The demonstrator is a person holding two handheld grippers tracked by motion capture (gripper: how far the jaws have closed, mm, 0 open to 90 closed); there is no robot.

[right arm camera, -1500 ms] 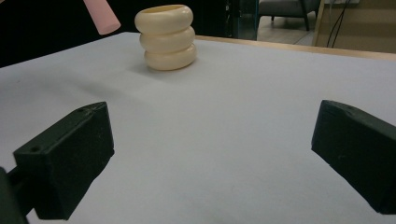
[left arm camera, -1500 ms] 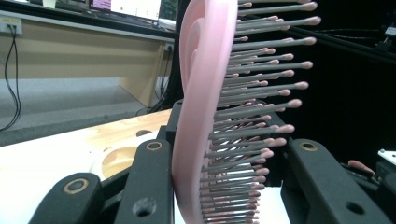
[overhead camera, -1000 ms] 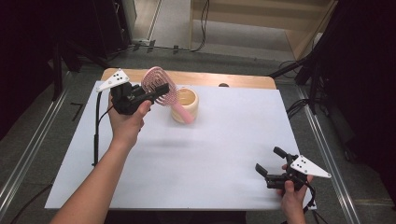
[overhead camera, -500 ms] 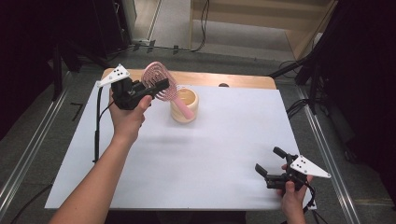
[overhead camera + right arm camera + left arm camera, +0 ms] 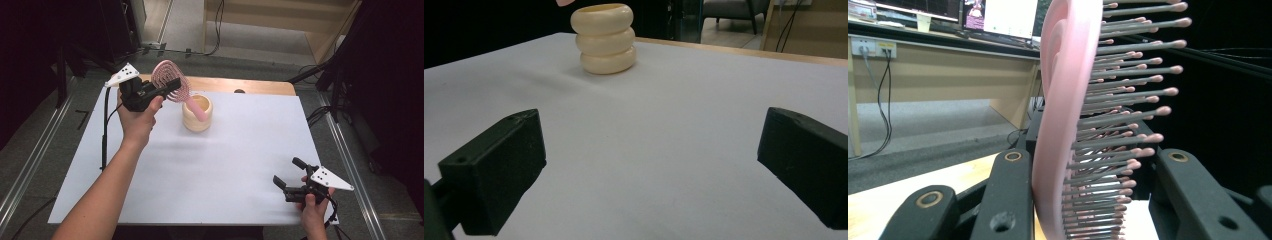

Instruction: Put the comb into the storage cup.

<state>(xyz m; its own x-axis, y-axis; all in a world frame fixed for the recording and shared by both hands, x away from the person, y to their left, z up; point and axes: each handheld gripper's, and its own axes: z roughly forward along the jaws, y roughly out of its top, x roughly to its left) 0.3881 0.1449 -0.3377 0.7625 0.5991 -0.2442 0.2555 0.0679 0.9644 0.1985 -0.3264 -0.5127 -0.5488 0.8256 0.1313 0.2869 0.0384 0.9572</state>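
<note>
Pink hairbrush (image 5: 172, 85) being pinched at its head by the left gripper (image 5: 167, 91), raised over the table's (image 5: 240, 165) far left part — handle slanting down into the cream ribbed cup (image 5: 197, 114). Sitting near the far edge, that cup, left of the middle, on the white sheet covering the table. Clamping both faces of the pink hairbrush (image 5: 1068, 125) in the left gripper view: one black jaw pressing the smooth back, the other lying against the grey, pink-tipped bristles. Resting near the table's near right corner — the right gripper (image 5: 291, 176), gripped in a hand, jaws spread wide with nothing between them. Looking across bare white sheet toward the cream ribbed cup (image 5: 605, 39) in the right gripper view, well apart from it.
</note>
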